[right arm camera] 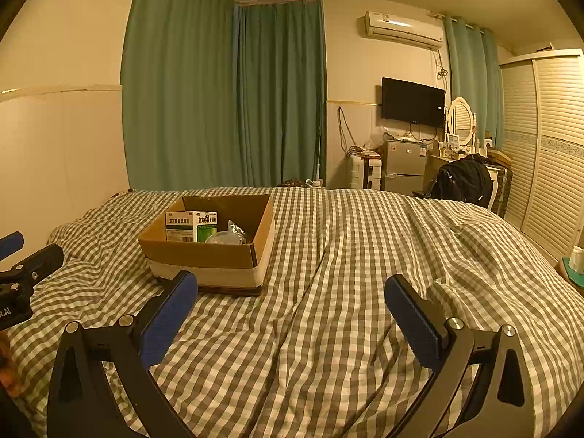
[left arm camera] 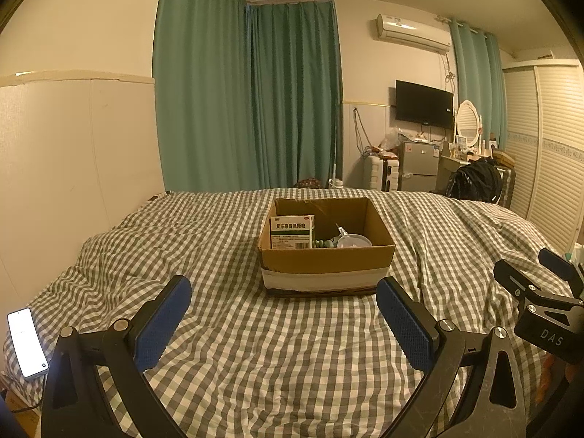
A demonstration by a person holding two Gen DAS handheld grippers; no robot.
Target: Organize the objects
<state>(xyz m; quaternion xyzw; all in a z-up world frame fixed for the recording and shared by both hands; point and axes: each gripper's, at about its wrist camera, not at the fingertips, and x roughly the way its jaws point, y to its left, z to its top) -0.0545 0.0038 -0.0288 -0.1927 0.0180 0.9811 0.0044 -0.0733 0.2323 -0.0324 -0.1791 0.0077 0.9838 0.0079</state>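
Two tools, left tool (left arm camera: 284, 304) and right tool (right arm camera: 291, 301), gape wide and empty above the checked bed (right arm camera: 328, 328); the cardboard box (left arm camera: 326, 255) looks packed, so tidying seems nearly finished.

The medicine box (left arm camera: 292, 231) standing in the cardboard box (left arm camera: 325, 259) at twelve o'clock reads "复方感冒灵颗粒" above a barcode. At three o'clock, the right gripper's body (left arm camera: 551, 332) bears "DAS".

A brown cardboard box (left arm camera: 327, 255) sits on the checked bed cover (left arm camera: 233, 346). Inside the box, a white and green medicine box (left arm camera: 291, 232) stands at the left, with a clear bowl (left arm camera: 353, 241) beside it. The left gripper (left arm camera: 284, 299) is wide open in front of the box, holding nothing. A lit phone (left arm camera: 27, 343) lies far left of the box.
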